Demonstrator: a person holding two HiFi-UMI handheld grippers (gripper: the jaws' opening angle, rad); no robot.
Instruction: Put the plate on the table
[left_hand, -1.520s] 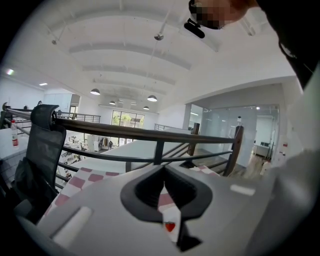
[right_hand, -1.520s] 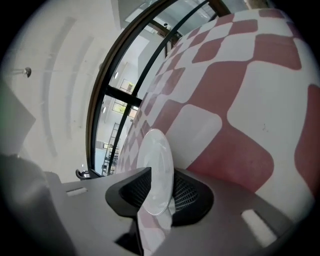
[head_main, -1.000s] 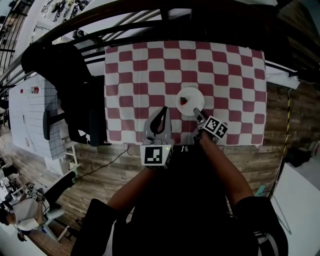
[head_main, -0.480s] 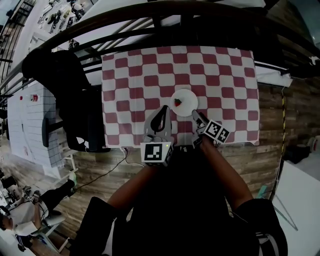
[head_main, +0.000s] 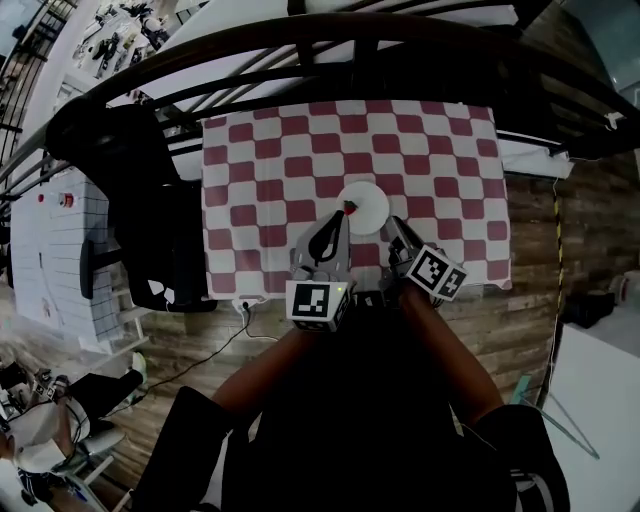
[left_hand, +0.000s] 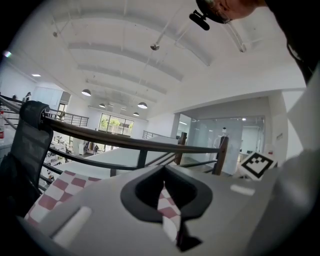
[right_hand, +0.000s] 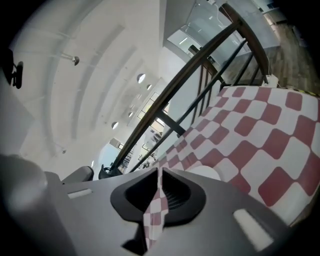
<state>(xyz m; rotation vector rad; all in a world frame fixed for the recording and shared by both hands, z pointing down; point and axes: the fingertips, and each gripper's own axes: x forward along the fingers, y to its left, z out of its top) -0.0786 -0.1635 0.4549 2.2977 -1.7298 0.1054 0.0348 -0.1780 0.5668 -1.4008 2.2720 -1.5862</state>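
A white plate (head_main: 368, 198) is seen lying flat on the red-and-white checkered tablecloth (head_main: 270, 160), about midway across the cloth and somewhat nearer its front edge. A small red object (head_main: 349, 208) is carried on the plate, on the side toward the cloth's left edge. The left gripper (head_main: 336, 224) is held over the cloth's front strip; its jaws are seen brought together at the tips, with nothing between them (left_hand: 163, 172). The right gripper (head_main: 394, 224) is held over the same front strip, further toward the cloth's right edge. Its jaws (right_hand: 160, 176) are closing, a narrow slit is left between them, and only the cloth is seen through it.
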